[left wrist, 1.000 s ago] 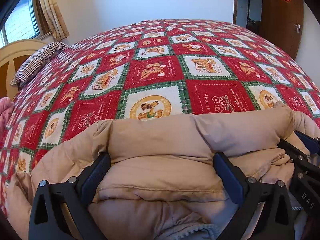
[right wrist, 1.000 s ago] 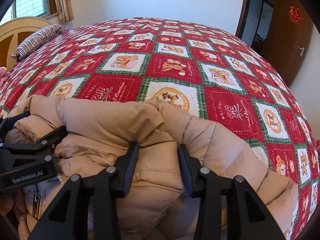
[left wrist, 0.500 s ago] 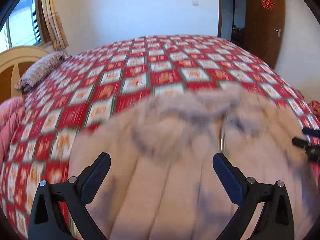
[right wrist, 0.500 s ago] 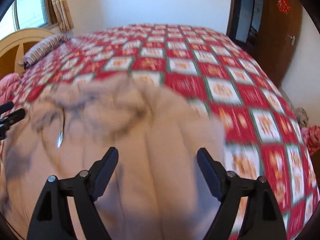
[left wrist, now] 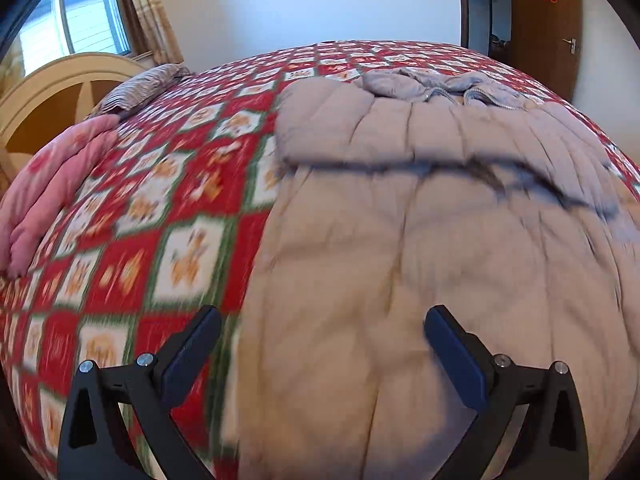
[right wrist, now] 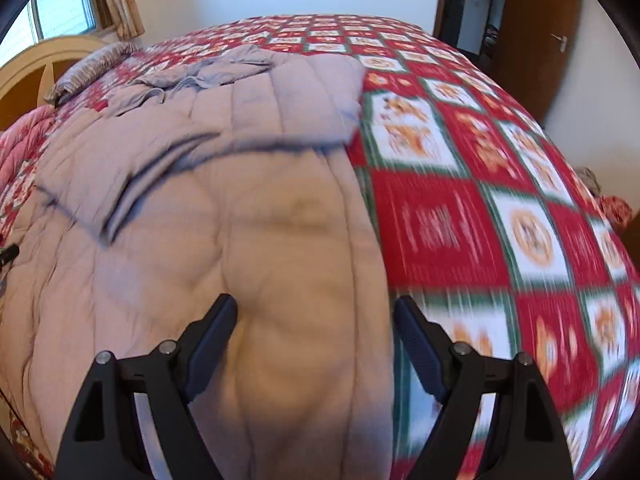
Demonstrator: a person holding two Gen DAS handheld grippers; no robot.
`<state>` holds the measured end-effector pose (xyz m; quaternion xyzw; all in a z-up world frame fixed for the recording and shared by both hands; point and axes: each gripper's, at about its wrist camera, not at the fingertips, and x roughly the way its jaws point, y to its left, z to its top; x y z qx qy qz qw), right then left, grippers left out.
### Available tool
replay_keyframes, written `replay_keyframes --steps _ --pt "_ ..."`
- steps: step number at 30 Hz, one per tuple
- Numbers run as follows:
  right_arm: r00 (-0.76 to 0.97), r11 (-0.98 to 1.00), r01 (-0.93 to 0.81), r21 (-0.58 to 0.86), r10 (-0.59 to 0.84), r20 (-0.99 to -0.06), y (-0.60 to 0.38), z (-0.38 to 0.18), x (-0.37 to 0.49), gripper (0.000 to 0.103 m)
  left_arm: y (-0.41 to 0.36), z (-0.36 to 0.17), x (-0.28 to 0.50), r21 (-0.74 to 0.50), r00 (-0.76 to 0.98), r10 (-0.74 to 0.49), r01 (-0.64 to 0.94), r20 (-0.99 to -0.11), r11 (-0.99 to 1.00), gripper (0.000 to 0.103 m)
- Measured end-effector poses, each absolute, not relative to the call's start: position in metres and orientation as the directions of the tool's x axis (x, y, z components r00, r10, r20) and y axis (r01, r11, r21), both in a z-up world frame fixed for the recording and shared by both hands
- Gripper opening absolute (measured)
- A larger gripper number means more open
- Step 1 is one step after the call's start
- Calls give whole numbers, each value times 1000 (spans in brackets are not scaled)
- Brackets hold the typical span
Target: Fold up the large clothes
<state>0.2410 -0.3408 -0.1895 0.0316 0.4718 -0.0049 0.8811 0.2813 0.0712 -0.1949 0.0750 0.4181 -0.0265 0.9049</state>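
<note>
A beige quilted down coat (left wrist: 400,232) lies spread on the bed, its far part folded over into a flat layer (left wrist: 400,128). The grey lining and zipper (left wrist: 472,94) are bunched at the far end. My left gripper (left wrist: 322,316) is open above the coat's near left portion, with nothing between its pads. In the right wrist view the same coat (right wrist: 240,220) fills the left half. My right gripper (right wrist: 316,304) stands open over the coat's near right edge and holds nothing. The left gripper's tip (right wrist: 8,254) shows at the left border.
The coat rests on a red, green and white patchwork bedspread (left wrist: 160,232). A pink quilt (left wrist: 52,184) lies at the left, with a striped pillow (left wrist: 136,88) and a wooden headboard (left wrist: 52,92) behind it. A brown door (left wrist: 548,28) is at the far right.
The right jaws opened off the coat's fold. Both grippers pulled back toward the near side of the bed. The coat now lies flat, far from the fingers.
</note>
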Motion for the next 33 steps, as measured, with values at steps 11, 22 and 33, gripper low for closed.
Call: replay_keyframes --steps 11,22,33 --pt "572 984 105 147 61 -818 -340 -197 157 83 98 -205 218 -8 639 -57 78 -767 997 102" --pt "608 965 77 250 153 -779 -329 -206 106 51 103 -214 176 -156 635 -166 72 -754 985 90" --pt "680 939 50 342 219 -700 -322 -195 89 12 93 -186 153 -37 700 -136 155 -701 987 18"
